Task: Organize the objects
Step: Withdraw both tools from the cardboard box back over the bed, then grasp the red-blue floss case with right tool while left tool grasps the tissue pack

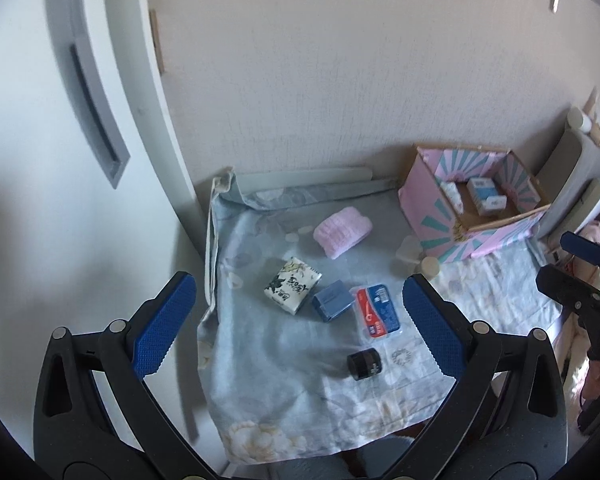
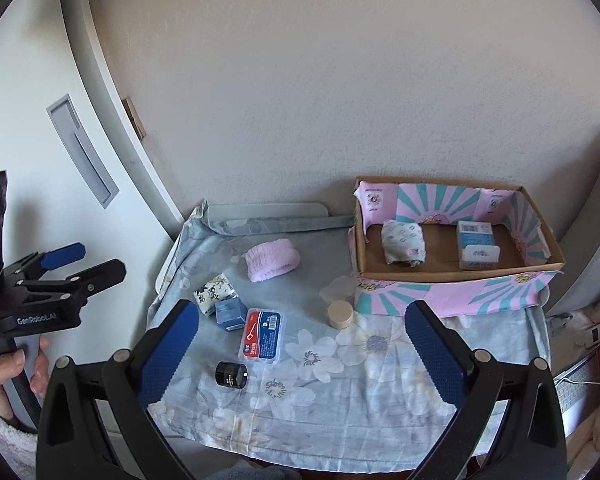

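— Since two items already sit in the pink box (image 2: 452, 292) at far right, what's left?
— Pink cloth (image 2: 273, 265), tissue pack (image 2: 215, 293), blue box (image 2: 231, 314), floss case (image 2: 263, 334), black jar (image 2: 231, 374), perhaps a lidded tub (image 2: 340, 314), all on the counter (image 2: 380, 400). Left claw (image 1: 300, 320) and right claw (image 2: 302, 344) hover wide, empty.

Tabletop (image 2: 268, 210) under floral cloth (image 2: 340, 400). Pink box (image 2: 452, 296) at far right corner. Pink towel (image 2: 272, 264) mid-far. Tissue pack (image 2: 214, 294), blue box (image 2: 231, 314), floss case (image 2: 262, 334) clustered left-centre; black jar (image 2: 231, 374) nearer front; beige jar (image 2: 340, 314) touching pink box.
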The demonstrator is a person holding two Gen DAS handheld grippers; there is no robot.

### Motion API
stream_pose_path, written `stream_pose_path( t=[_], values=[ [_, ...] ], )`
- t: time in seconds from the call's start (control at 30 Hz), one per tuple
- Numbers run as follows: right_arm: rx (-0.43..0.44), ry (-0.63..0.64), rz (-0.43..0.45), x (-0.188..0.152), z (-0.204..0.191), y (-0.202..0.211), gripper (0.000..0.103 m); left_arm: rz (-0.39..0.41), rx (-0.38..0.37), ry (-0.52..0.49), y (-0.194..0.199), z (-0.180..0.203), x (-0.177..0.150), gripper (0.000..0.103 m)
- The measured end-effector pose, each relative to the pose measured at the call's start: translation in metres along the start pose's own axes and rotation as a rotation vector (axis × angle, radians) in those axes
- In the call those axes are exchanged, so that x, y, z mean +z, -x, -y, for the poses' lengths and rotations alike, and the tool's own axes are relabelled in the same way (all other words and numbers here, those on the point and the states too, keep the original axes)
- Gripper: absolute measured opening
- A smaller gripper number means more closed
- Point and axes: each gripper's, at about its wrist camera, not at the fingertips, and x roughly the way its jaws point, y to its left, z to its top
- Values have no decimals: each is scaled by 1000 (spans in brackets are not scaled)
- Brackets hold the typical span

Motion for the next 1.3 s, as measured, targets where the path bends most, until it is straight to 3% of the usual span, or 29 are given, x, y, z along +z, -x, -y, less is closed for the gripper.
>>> stream_pose_path(
  t=[0.4, 0.53, 0.9, 1.03, 1.13, 1.3],
  values=[
    [0, 34, -206, -19, -32, -96, 103, -295, 86, -116, -123, -13, -10, 103],
    [-6, 56, -276, -26, -40, -128, 103, -353, 108, -147, -146, -18, -19, 103],
    [-34, 59, -407, -41, -48, -185, 101, -395, 114, -221, -184, -14, -34, 99],
    [-45, 52, -439, -45, -47, -197, 97, -396, 91, -239, -194, -12, -36, 88],
    [-41, 46, -457, -46, -46, -203, 89, -401, 80, -254, -200, -9, -38, 82],
    [-53, 3, -481, -49, -45, -209, 83, -384, 61, -283, -201, -5, -41, 76]
  ],
)
